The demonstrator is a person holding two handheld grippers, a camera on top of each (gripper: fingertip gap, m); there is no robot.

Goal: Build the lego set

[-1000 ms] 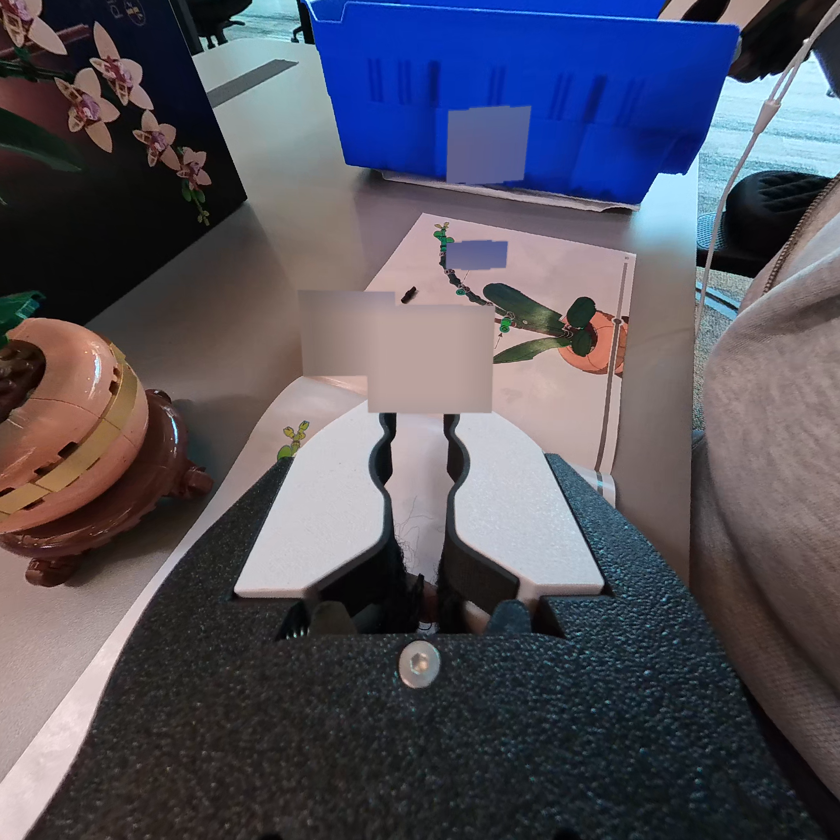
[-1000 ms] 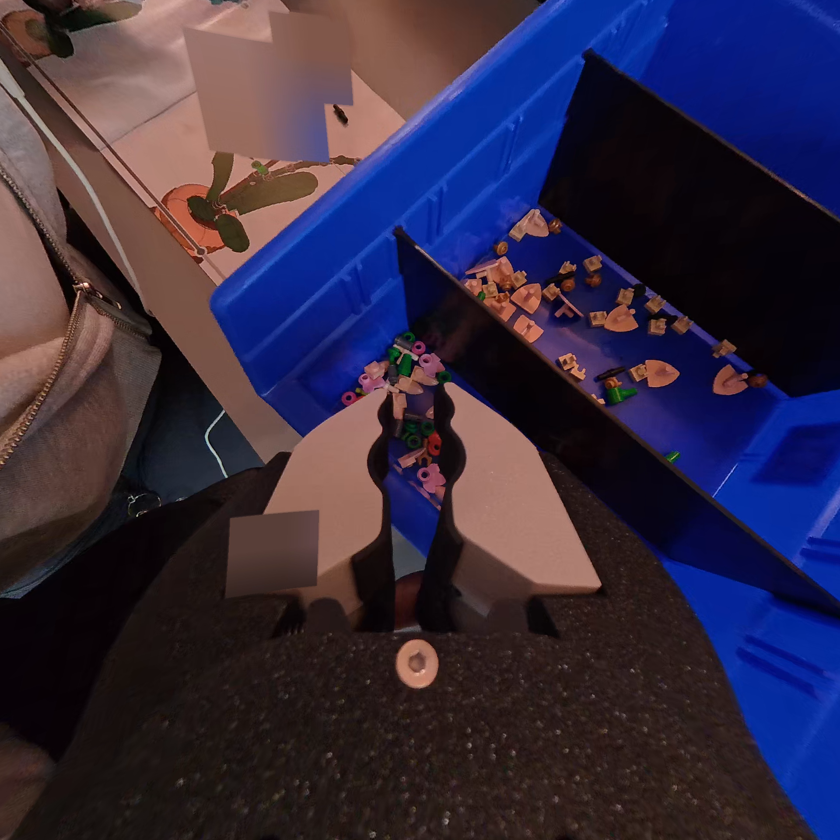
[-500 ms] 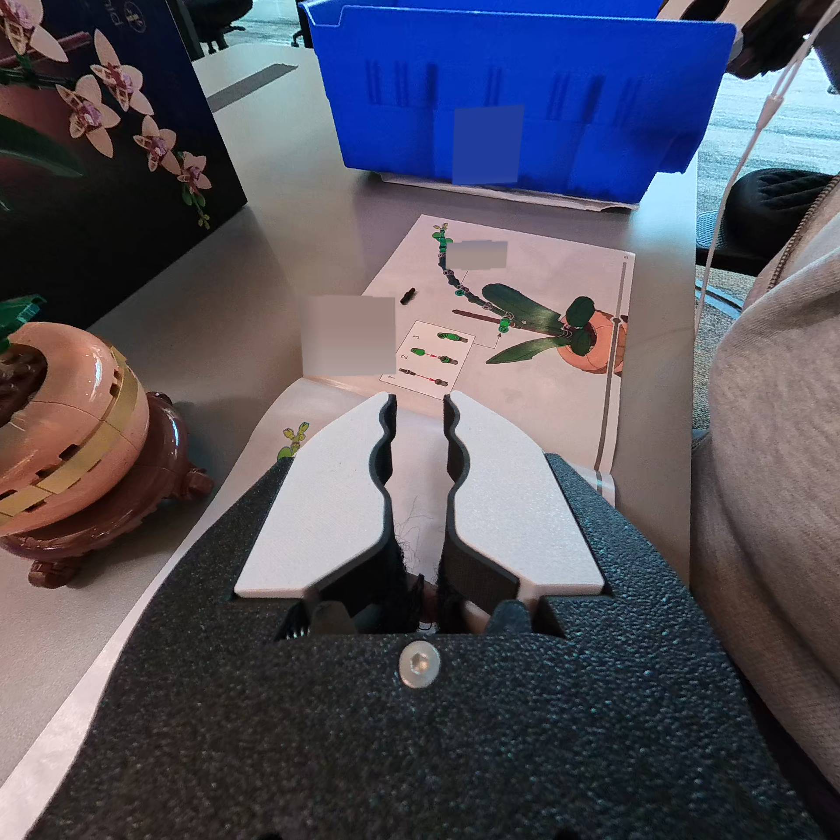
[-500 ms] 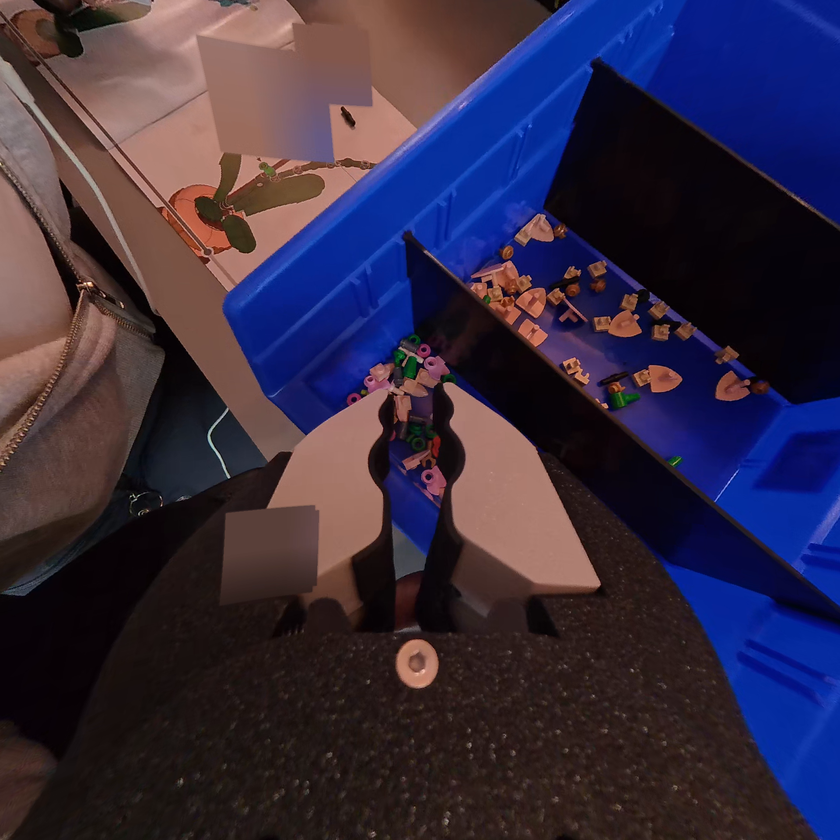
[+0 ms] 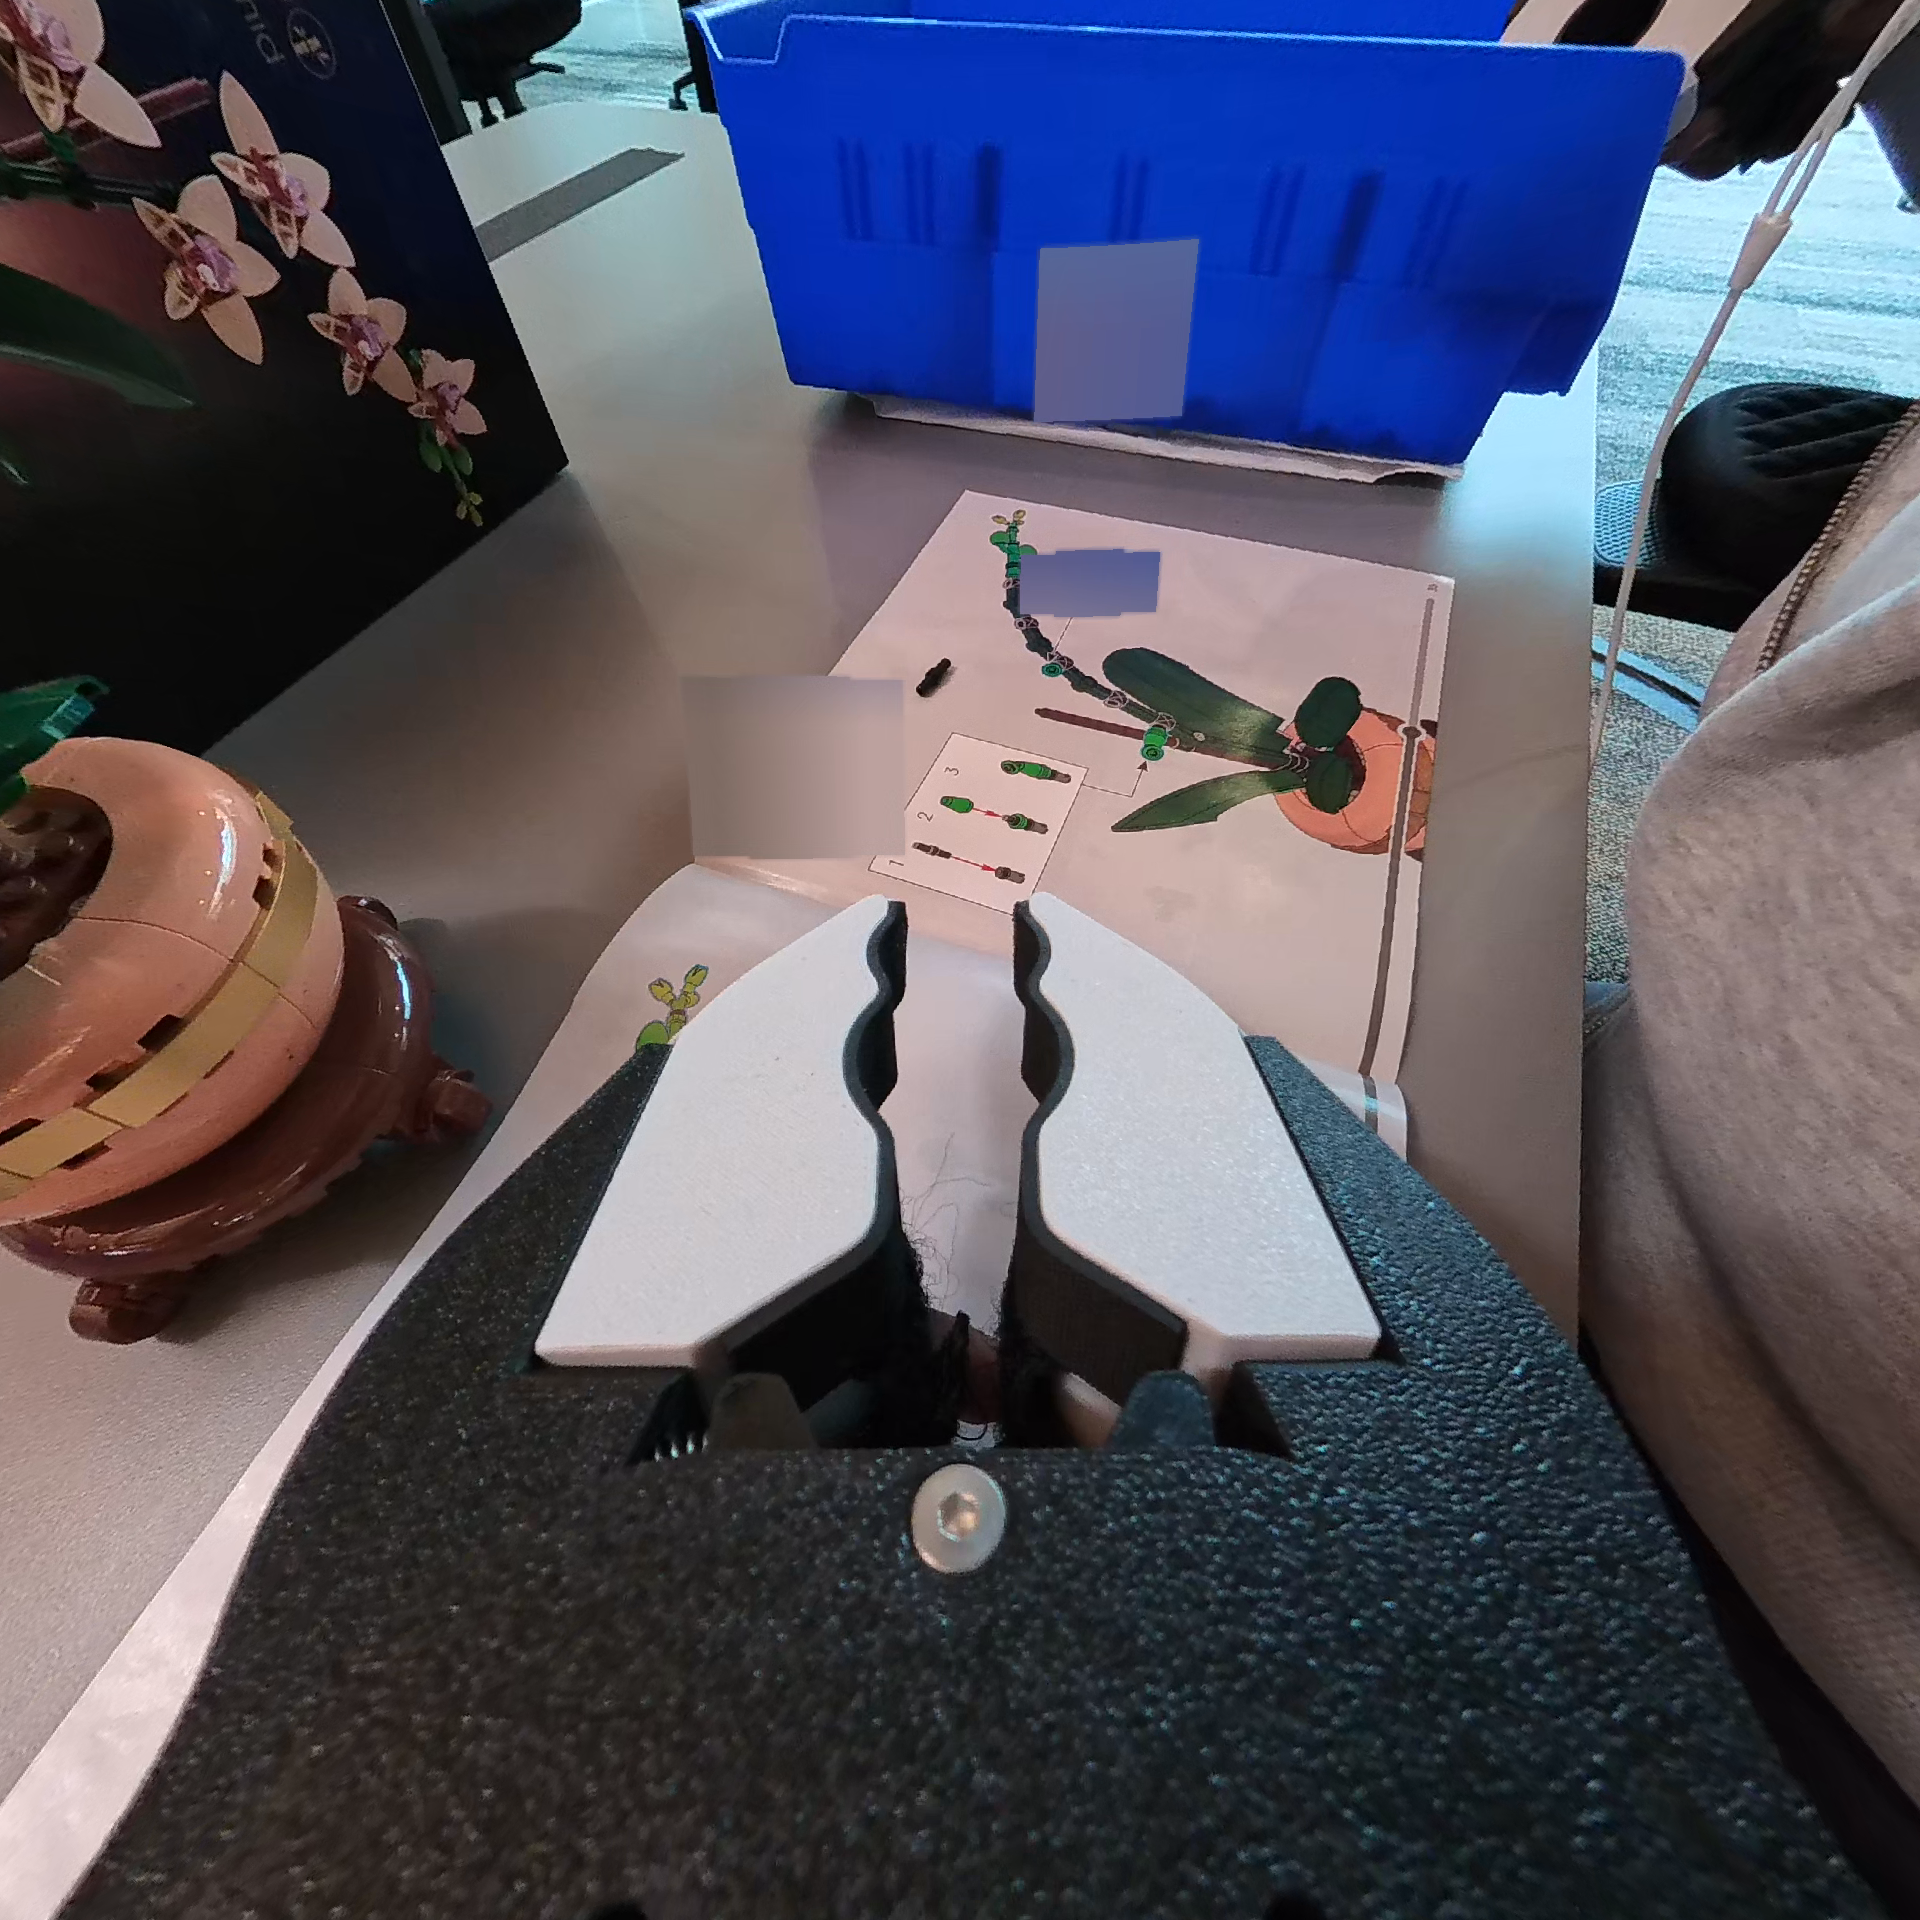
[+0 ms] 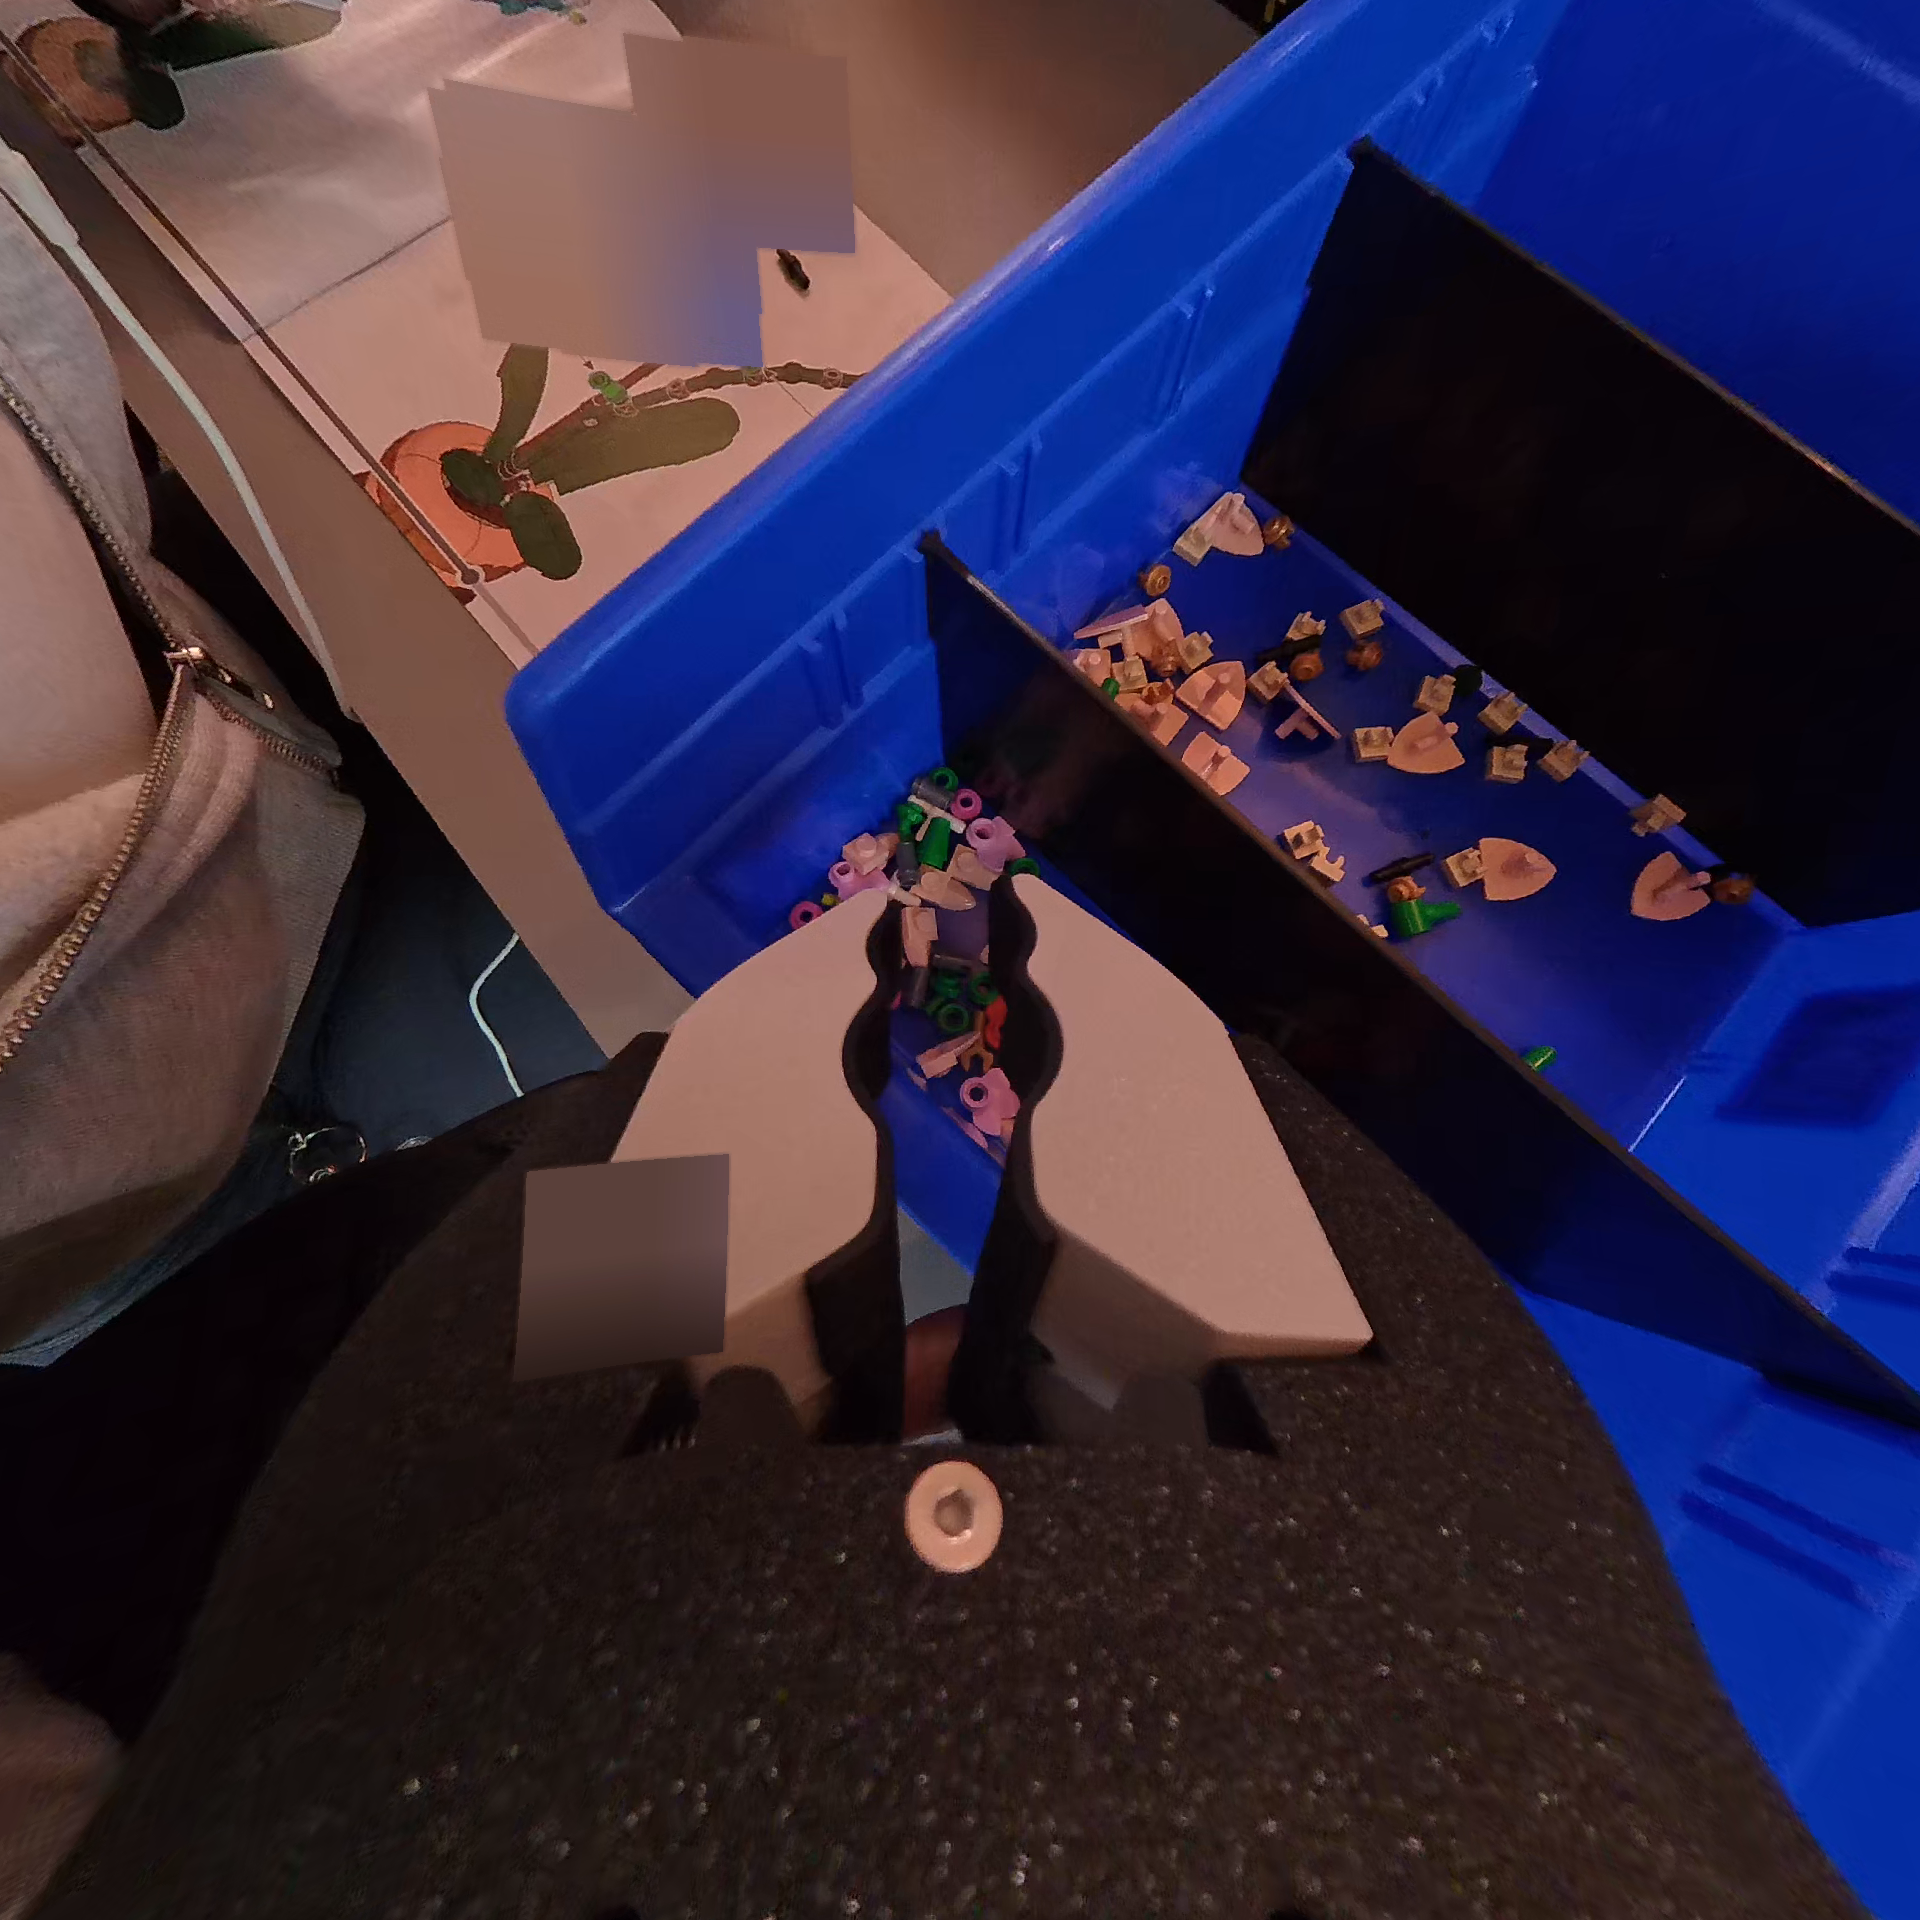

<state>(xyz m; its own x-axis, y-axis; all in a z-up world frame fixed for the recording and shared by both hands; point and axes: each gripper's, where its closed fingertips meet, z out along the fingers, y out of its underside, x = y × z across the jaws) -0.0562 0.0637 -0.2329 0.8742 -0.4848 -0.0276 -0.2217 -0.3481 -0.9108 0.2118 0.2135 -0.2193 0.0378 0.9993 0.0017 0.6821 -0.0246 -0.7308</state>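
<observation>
My left tongs (image 5: pixel 958 914) hang spread over the open booklet (image 5: pixel 1226 883) on the bench (image 5: pixel 644 582), nothing between the pads. Only this view gives me the brick-built pot (image 5: pixel 156 997) on its brown base to the left, the dark box (image 5: pixel 208 312) printed with orchids behind it, and the outer wall of the blue bin (image 5: pixel 1195 208) at the far end of the booklet. A small black pin (image 5: pixel 934 675) lies on the page ahead of the tongs, well clear of them.

My right tongs (image 6: pixel 951 894) are over the bin (image 6: pixel 790 665), looking down into it, which the left view cannot do. Black dividers (image 6: pixel 1226 831) split the bin. The near compartment holds a heap of small bricks (image 6: pixel 935 842), pink, green, grey and tan, and the tongs point into that heap. Their tips stand a narrow way apart; loose bricks show through the gap, but I cannot tell whether any pad touches one. The next compartment holds scattered tan petal pieces (image 6: pixel 1423 743).

The right view also catches the booklet (image 6: pixel 582 457) and the pin (image 6: pixel 793 268) from the other side, and my grey zipped jacket (image 6: pixel 125 831) at the left edge.
</observation>
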